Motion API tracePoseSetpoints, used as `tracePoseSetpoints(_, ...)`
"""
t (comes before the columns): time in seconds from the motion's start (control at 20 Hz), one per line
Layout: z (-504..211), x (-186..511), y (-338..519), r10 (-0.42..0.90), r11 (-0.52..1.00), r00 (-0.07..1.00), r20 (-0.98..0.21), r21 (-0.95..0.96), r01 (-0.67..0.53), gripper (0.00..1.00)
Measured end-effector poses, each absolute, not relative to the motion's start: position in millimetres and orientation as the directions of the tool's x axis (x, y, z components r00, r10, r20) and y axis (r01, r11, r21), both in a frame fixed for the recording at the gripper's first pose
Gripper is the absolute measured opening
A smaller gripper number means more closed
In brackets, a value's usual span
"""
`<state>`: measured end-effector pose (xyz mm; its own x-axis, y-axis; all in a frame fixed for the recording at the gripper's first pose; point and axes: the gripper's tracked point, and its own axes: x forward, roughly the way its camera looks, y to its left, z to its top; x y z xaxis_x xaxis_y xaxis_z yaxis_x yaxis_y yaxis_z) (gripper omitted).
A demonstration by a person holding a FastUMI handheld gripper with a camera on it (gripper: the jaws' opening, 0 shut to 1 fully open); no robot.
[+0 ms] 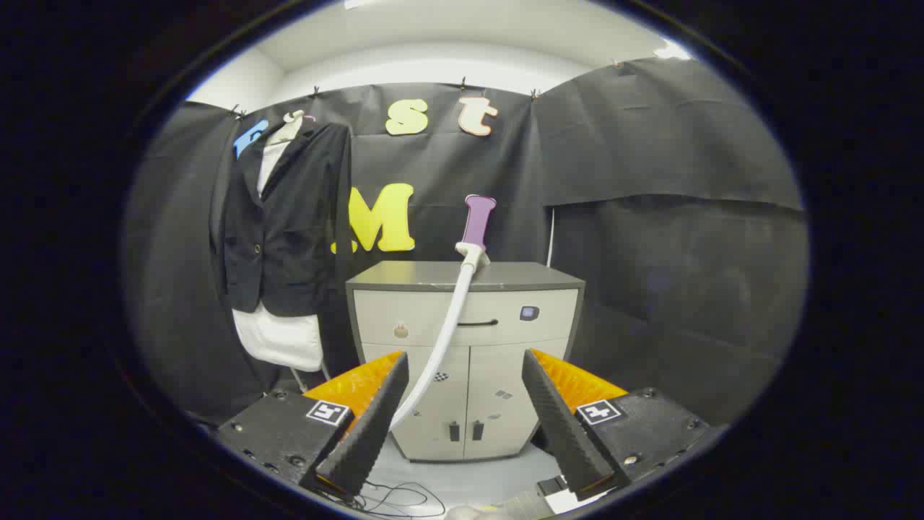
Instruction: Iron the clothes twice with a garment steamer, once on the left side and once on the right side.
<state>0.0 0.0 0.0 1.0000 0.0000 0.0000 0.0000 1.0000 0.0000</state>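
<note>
Steamer head (478,224) with its purple handle stands upright on top of the cabinet (465,318), near the middle of the cabinet's grey top surface. Its white hose (447,332) drops from the head down across the cabinet's drawer front and left door, then curves toward the floor beside my left finger. My claw (465,404) is released: the two fingers stand wide apart, gripping nothing, with the lower doors of the cabinet showing in the gap between them. The cabinet sits straight ahead of the fingers, beyond their tips, and the steamer head is higher and farther than them.

Left of the cabinet hangs the dark jacket (285,217) over a white shirt (280,336), on a hanger against the booth's black wall; the shirt's hem shows below the jacket, level with the cabinet's drawer. Jacket and cabinet stand just beside each other, not touching as far as I can tell. Thin dark cables (397,498) lie on the floor in front of the cabinet, below my fingers.
</note>
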Motion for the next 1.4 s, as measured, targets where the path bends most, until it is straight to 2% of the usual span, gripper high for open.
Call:
tracePoseSetpoints(0.65, -13, -6, 18, 0.017, 1.0, 0.999, -0.031, -0.004, -0.017, 1.0)
tracePoseSetpoints(0.9, 0, 3, 0, -0.015, 1.0, 0.999, -0.035, 0.017, 0.015, 1.0)
tracePoseSetpoints(1.15, 38, 41, -25, -0.031, 0.999, 0.999, -0.025, 0.037, 0.032, 1.0)
tracePoseSetpoints(1.4, 85, 107, -44, -0.017, 1.0, 1.0, -0.012, 0.015, 0.017, 0.99)
